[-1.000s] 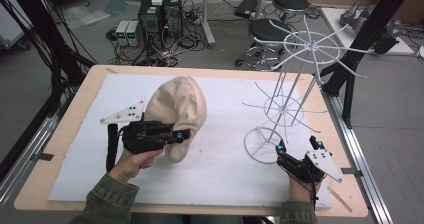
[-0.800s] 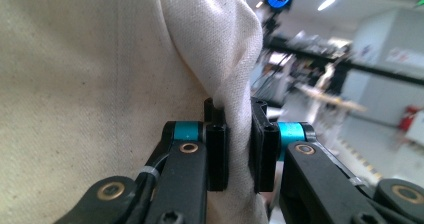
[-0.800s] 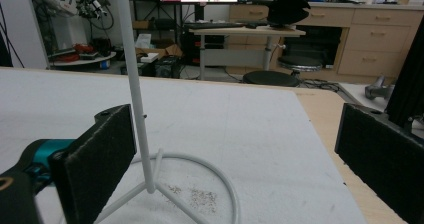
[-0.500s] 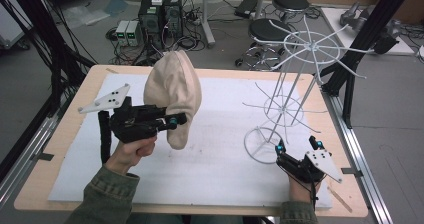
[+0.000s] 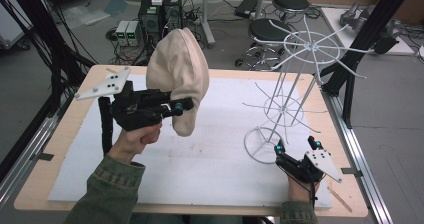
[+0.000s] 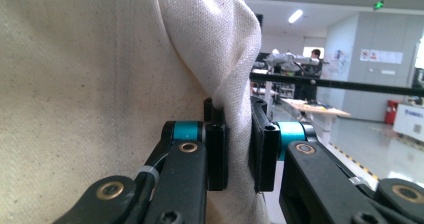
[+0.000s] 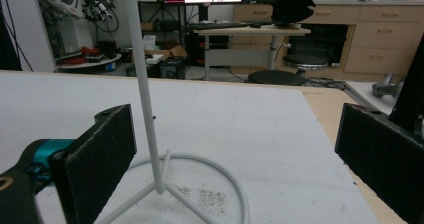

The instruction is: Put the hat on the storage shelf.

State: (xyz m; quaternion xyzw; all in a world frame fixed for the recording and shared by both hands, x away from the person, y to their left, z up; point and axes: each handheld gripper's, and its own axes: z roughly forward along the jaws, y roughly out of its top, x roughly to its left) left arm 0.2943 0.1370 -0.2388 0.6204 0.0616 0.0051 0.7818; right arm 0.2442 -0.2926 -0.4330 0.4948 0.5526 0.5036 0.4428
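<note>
- High view: your left gripper [image 5: 181, 106] grips the beige hat [image 5: 176, 74] by its lower edge and holds it in the air above the white mat [image 5: 200, 159]. Your right gripper [image 5: 295, 146] sits low on the table, jaws spread wide, just beside the white wire stand [image 5: 295, 89].
- Left gripper view: your pads pinch a fold of hat fabric [image 6: 239, 134] tight.
- Right gripper view: your jaws stand far apart, with the stand's pole [image 7: 145, 94] between them, untouched.
</note>
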